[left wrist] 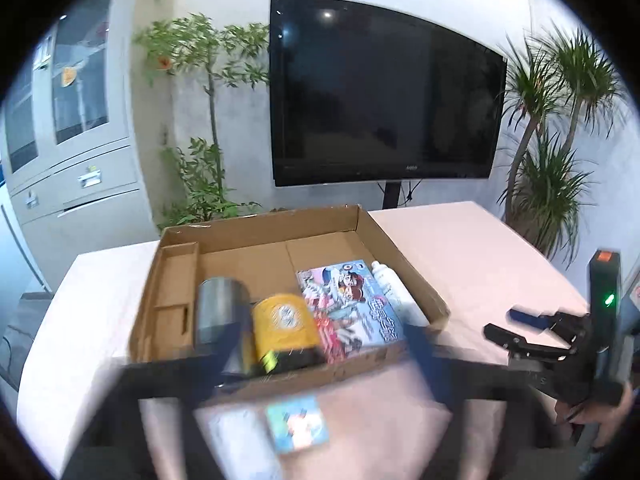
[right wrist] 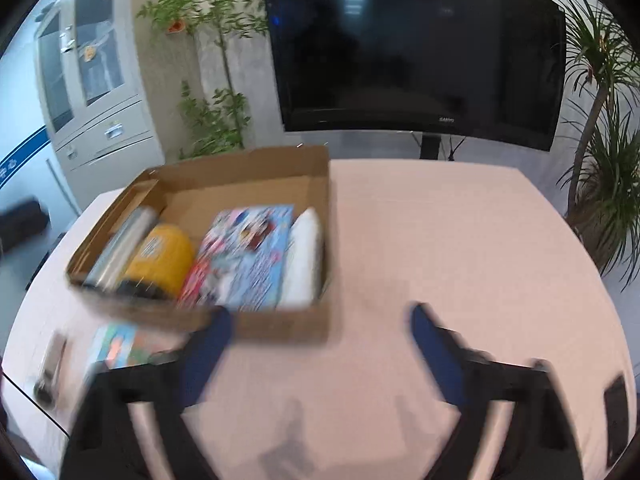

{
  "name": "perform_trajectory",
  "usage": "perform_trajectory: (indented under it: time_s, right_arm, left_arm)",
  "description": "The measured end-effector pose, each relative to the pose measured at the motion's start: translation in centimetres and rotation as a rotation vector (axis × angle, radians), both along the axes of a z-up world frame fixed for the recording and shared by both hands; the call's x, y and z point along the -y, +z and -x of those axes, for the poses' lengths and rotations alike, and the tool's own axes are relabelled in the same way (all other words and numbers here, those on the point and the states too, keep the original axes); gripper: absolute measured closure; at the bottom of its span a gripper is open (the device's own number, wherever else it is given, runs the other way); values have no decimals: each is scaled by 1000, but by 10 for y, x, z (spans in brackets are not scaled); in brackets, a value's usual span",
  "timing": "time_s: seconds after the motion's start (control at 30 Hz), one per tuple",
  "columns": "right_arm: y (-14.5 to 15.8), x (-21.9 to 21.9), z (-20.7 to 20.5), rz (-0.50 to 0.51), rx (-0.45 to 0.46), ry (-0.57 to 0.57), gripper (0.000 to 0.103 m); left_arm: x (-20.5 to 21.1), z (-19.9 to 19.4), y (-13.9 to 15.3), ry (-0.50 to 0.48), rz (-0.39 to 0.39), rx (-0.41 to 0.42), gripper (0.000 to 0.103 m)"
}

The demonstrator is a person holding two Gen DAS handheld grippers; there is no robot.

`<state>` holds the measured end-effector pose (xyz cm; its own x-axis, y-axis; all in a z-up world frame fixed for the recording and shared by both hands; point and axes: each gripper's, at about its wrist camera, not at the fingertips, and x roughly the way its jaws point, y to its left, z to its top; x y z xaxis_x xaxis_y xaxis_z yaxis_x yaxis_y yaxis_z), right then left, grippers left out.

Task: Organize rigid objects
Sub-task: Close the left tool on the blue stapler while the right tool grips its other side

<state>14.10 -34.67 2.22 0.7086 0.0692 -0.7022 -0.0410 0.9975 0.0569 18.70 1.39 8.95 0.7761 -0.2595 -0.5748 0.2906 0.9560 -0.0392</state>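
A: What is sitting in the cardboard box (right wrist: 280,328)?

B: A steel cup (left wrist: 218,308), a yellow can (left wrist: 286,326), a picture book (left wrist: 348,308) and a white bottle (left wrist: 390,288), side by side.

A: Outside it?

B: A small card (left wrist: 298,424) is lying on the pink table (right wrist: 440,240), just beside the box.

A: Your tools?

B: I am holding my right gripper (right wrist: 320,344) with jaws apart, nothing between. My left gripper (left wrist: 332,364) is blurring; I cannot tell its state.

TV (right wrist: 420,48) bezel: brand logo, too small to read | comic box (left wrist: 352,306): print blurred, unreadable
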Motion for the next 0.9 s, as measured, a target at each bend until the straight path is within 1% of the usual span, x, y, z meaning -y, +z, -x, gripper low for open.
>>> perform_trajectory:
  time_s: [0.03,0.07,0.1,0.13,0.17,0.2,0.23,0.27,0.3,0.37,0.43,0.47,0.5,0.57,0.6,0.63,0.67,0.7,0.73,0.8,0.87,0.9]
  right_arm:
    - [-2,-5,14,22,-3,-16,75]
    - [-3,-11,29,41,-2,-22,75]
    - [-3,-15,44,36,16,-16,73]
    - [-1,-19,58,21,37,-4,48]
    - [1,-26,74,6,54,15,25]
    - [4,-32,89,-6,71,24,3]
    - [8,-36,101,-20,108,27,0]
    - [9,-44,117,-24,139,36,0]
    - [11,-49,125,-19,148,44,0]
    - [5,-63,143,-13,146,71,0]
    - [-2,-74,154,-35,108,98,0]
    - [-4,-80,159,-44,92,114,0]
    - [-6,-89,170,-50,82,134,1]
    - [-16,-104,186,-48,69,176,1]
    - [-24,-114,194,-55,51,207,1]
    - [-30,-120,198,-68,29,240,1]
    - [-43,-134,205,-88,-12,299,2]
    - [-50,-139,207,-95,-25,327,2]
    - [-62,-150,214,-90,-34,347,2]
    - [-79,-163,220,-77,-66,370,4]
    - [-98,-173,222,-91,-110,388,6]
    - [-105,-177,220,-103,-130,389,9]
  left_arm:
    - [-7,11,-1,9,-36,-25,98]
    - [-11,18,0,22,-42,-15,98]
    - [-20,34,0,33,-36,15,98]
    - [-27,50,1,51,-31,41,85]
    - [-33,56,2,70,-40,46,63]
    - [-39,70,2,118,-62,44,6]
    - [-45,77,0,145,-53,75,2]
    - [-51,89,-4,158,-29,118,1]
    - [-54,97,-9,155,-20,129,1]
    - [-57,107,-19,146,-41,97,1]
    - [-64,118,-36,159,-56,61,1]
    - [-65,122,-37,163,-52,47,1]
    - [-70,123,-52,156,-23,1,1]
    - [-74,138,-62,142,39,-86,1]
    - [-79,135,-78,132,94,-164,1]
    - [-80,134,-90,130,136,-224,1]
    - [-84,131,-105,128,186,-299,1]
    - [-88,127,-125,118,259,-381,1]
    - [-89,126,-132,108,291,-410,1]
    - [-87,122,-156,59,368,-470,1]
    - [-80,117,-172,28,385,-511,2]
    - [-76,114,-179,21,394,-530,2]
